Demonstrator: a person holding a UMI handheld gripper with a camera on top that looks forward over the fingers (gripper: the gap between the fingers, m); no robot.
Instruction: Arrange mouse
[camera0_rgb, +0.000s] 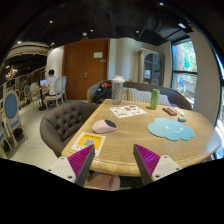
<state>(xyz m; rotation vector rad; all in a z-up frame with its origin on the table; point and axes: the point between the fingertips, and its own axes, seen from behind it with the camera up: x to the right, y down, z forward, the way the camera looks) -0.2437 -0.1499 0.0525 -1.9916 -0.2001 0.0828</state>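
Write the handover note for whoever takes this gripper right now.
Gripper: open, holding nothing, raised in front of the near edge of the wooden table.
Mouse: on the table's near left part, beyond the left finger, untouched.
Blue mat: farther right on the table; nothing rests on it.
Done: nothing visible yet.
Left: approach the mouse, grasp it, and arrange it, probably on the mat.

Pale mouse (104, 126) (teal mat (171, 128))

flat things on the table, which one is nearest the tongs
The yellow booklet, at the table's near edge just ahead of the open tongs. The light blue mat and the white papers lie farther off.
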